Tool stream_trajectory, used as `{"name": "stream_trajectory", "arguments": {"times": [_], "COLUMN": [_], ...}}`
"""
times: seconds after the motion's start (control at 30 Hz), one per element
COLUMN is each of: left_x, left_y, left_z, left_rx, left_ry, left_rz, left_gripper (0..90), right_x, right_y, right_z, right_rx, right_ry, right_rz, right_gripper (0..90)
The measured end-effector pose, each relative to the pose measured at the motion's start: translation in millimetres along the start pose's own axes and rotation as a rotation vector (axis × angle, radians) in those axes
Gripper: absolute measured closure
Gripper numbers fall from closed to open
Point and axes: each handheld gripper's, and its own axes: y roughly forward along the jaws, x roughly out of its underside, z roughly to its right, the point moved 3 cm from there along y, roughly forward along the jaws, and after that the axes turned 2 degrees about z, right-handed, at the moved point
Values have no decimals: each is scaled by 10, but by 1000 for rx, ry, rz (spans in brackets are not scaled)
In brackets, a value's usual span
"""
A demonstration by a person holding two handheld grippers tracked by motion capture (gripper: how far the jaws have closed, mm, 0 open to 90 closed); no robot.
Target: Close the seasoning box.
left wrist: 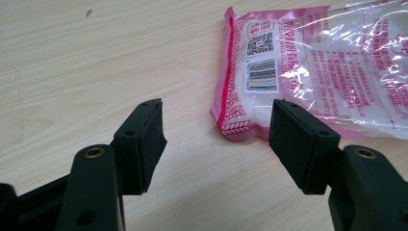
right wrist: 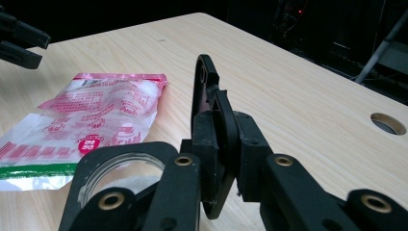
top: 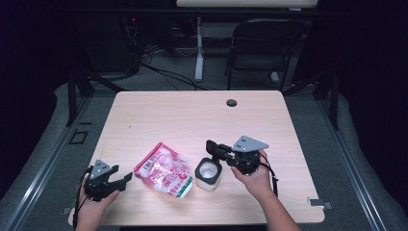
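A pink and clear plastic bag [top: 165,170] of white contents lies flat on the wooden table [top: 192,115], left of a small square jar [top: 208,174] with a black rim. My right gripper [top: 214,148] hovers just over the jar's far side, shut on a thin black lid [right wrist: 204,86] held on edge above the jar's mouth [right wrist: 120,168]. The bag [right wrist: 91,115] lies beyond it. My left gripper [top: 126,179] rests near the front left, open, with nothing between its pads [left wrist: 144,139]. The bag's barcode corner [left wrist: 240,120] lies just ahead of it.
A round cable hole [top: 232,102] sits near the table's far edge. Behind the table are a dark folding chair [top: 262,43] and cables on the floor. A metal clip [top: 320,203] is fixed at the front right corner.
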Motion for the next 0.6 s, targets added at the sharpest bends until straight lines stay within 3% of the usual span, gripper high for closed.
{"name": "stream_trajectory", "arguments": {"times": [0.23, 0.37, 0.43, 0.47, 0.6], "left_x": [3, 5, 5, 6, 9], "left_y": [-4, -5, -5, -4, -3], "left_z": [-8, -14, -14, -15, -13], "left_rx": [-4, -6, -7, -9, -10], "left_ry": [-5, -6, -6, -7, -6], "left_rz": [1, 2, 1, -1, -1], "left_gripper": [374, 374, 374, 374, 374], "right_x": [18, 23, 21, 23, 17], "right_y": [-66, -95, -104, -109, -146], "right_z": [-31, -105, -185, -270, -409], "right_rx": [28, 56, 88, 112, 94], "right_ry": [-29, -78, -138, -197, -240], "right_rz": [1, -7, -17, -22, -9], "right_gripper": [841, 843, 843, 813, 763]}}
